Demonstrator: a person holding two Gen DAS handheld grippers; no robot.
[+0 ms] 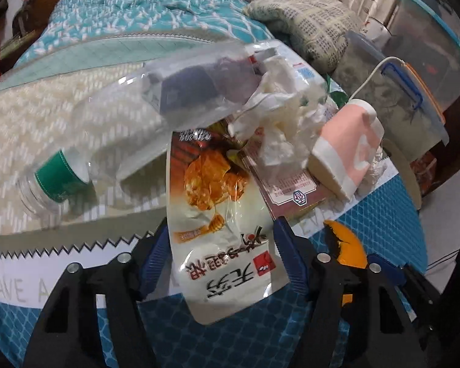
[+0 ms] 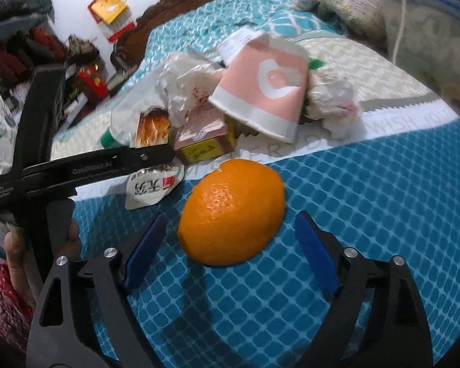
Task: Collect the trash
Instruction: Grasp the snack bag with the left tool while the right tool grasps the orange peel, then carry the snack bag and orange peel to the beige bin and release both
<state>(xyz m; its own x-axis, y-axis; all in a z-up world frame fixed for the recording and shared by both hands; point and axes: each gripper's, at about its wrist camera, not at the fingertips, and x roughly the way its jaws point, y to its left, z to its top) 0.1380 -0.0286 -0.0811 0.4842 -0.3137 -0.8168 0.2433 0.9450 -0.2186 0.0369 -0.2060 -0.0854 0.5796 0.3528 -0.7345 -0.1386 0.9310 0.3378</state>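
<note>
A trash pile lies on a blue patterned mat (image 2: 368, 202) on the bed. My left gripper (image 1: 222, 245) is open, its blue pads on either side of a white snack wrapper (image 1: 223, 239). Beyond it lie a clear plastic bottle (image 1: 113, 128) with a green label, crumpled tissue (image 1: 279, 113), a brown box (image 1: 288, 181) and a pink paper cup (image 1: 346, 150) on its side. My right gripper (image 2: 230, 239) is open around an orange peel (image 2: 233, 211) that rests on the mat. The cup (image 2: 263, 89), tissue (image 2: 187, 82), box (image 2: 202, 138) and wrapper (image 2: 151, 188) also show in the right wrist view.
A knitted glove (image 1: 315, 21) and a clear storage bin (image 1: 407, 92) with a white cable lie at the back right. The teal quilt (image 1: 144, 15) and a cream knitted mat (image 1: 39, 128) cover the bed. The left gripper's body (image 2: 85, 168) crosses the right wrist view.
</note>
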